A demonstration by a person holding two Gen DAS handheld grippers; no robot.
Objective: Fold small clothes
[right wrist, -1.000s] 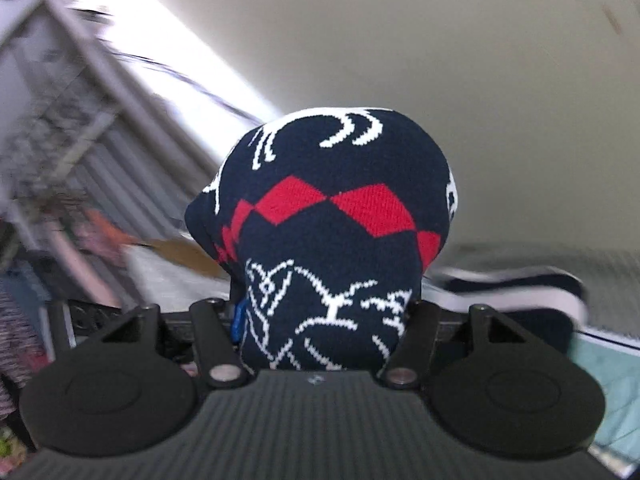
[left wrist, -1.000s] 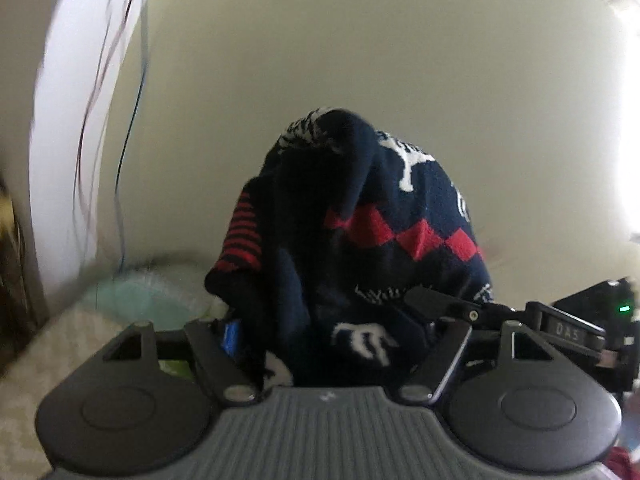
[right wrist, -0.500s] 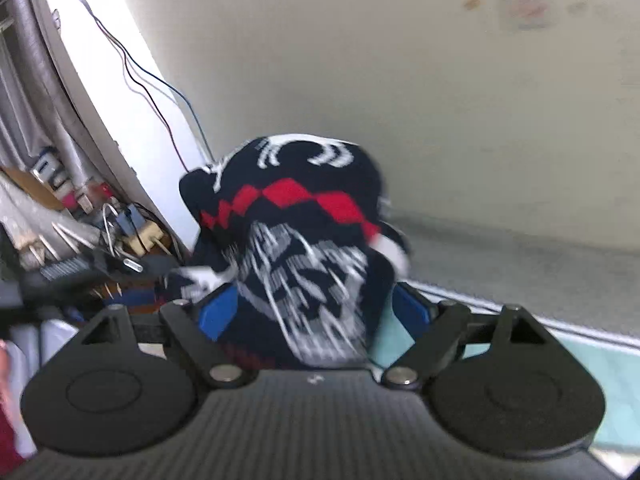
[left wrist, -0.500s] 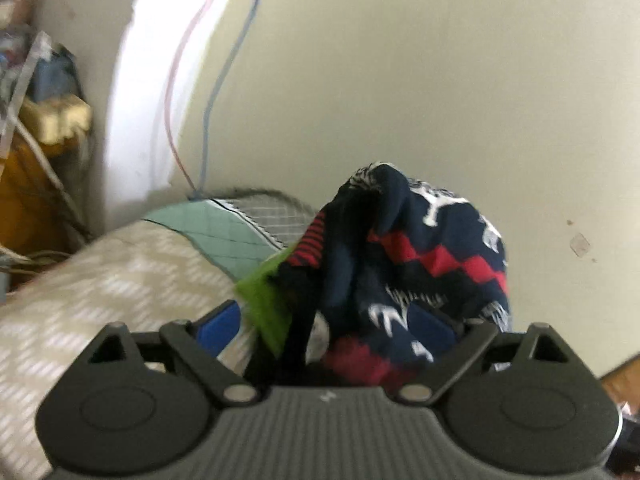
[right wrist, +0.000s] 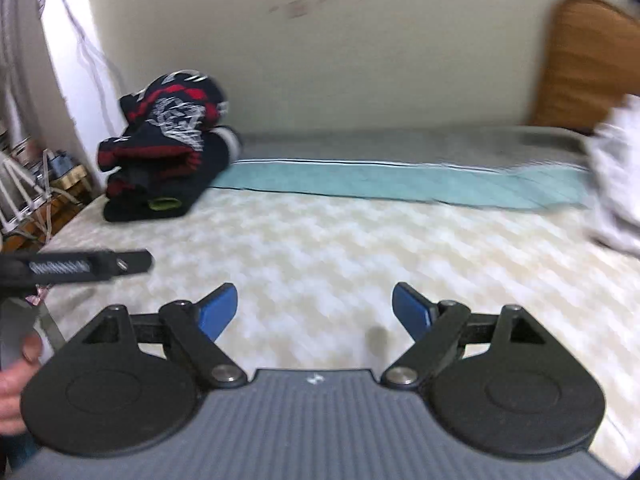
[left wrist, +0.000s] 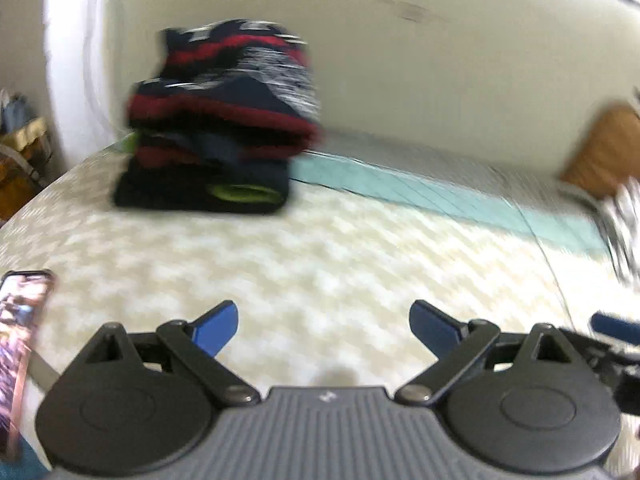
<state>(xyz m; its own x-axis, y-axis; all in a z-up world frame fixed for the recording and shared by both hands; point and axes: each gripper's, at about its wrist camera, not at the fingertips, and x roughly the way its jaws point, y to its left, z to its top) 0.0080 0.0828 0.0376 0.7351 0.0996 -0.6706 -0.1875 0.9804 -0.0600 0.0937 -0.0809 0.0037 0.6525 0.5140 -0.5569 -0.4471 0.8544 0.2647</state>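
Observation:
A navy, red and white patterned garment (left wrist: 228, 80) lies on top of a stack of folded dark clothes (left wrist: 204, 184) at the far left of the bed; the right wrist view shows the same garment (right wrist: 176, 108) rumpled on the stack (right wrist: 156, 184). My left gripper (left wrist: 324, 324) is open, well back from the stack, with only the cream bed cover (left wrist: 320, 260) between its blue pads. My right gripper (right wrist: 314, 310) is open too, with nothing in it. Part of the left gripper's body (right wrist: 80, 266) shows at the left of the right wrist view.
A phone (left wrist: 24, 320) lies on the bed at the near left. A heap of white clothes (right wrist: 616, 184) sits at the right, below a wooden headboard (right wrist: 588, 64). A teal strip (right wrist: 400, 184) runs along the wall side. A hand (right wrist: 16, 368) shows at lower left.
Both grippers held the patterned garment a second ago. They have opened, left it on the stack, and pulled back and down over the bed.

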